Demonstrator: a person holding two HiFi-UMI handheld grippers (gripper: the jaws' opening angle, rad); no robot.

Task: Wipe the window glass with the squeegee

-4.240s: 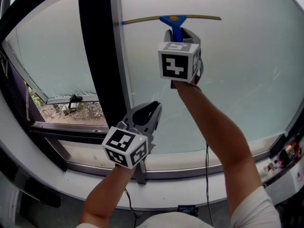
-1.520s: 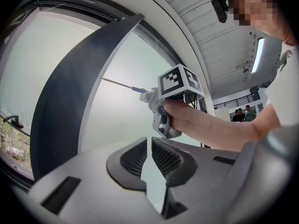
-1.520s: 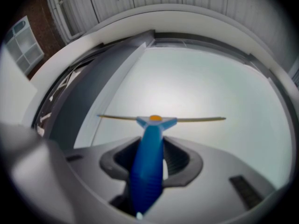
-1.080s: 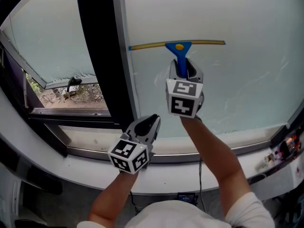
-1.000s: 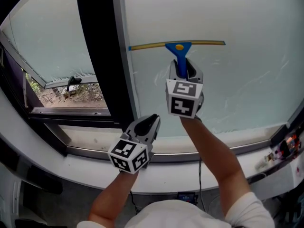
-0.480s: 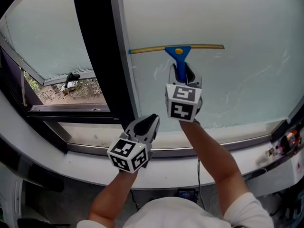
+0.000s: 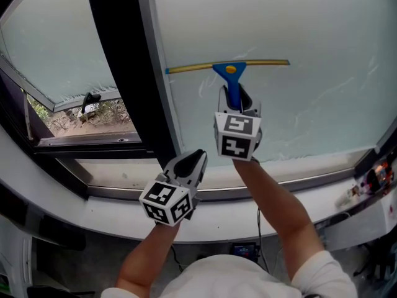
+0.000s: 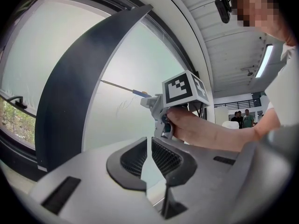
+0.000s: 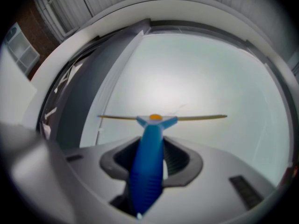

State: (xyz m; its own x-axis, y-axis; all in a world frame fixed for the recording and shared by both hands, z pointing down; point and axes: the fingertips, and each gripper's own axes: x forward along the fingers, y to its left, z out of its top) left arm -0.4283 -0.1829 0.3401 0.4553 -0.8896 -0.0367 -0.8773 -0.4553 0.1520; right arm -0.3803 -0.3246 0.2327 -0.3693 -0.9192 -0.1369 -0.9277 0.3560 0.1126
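Blue-handled squeegee [image 7: 227, 68] lies against the window glass [image 7: 322, 30], blade horizontal. Its handle runs straight down into my right gripper [image 7: 234, 99], which is clamped on it. My left gripper [image 7: 193, 161] hangs lower, jaws together on nothing, farther from the blade.

1. The glass [image 7: 322, 36] is lying open above, right of and below the squeegee [image 7: 227, 67].
2. A black post [image 7: 118, 73] is standing just beside the squeegee's left end.
3. The sill [image 7: 291, 182] is bounding the glass below.
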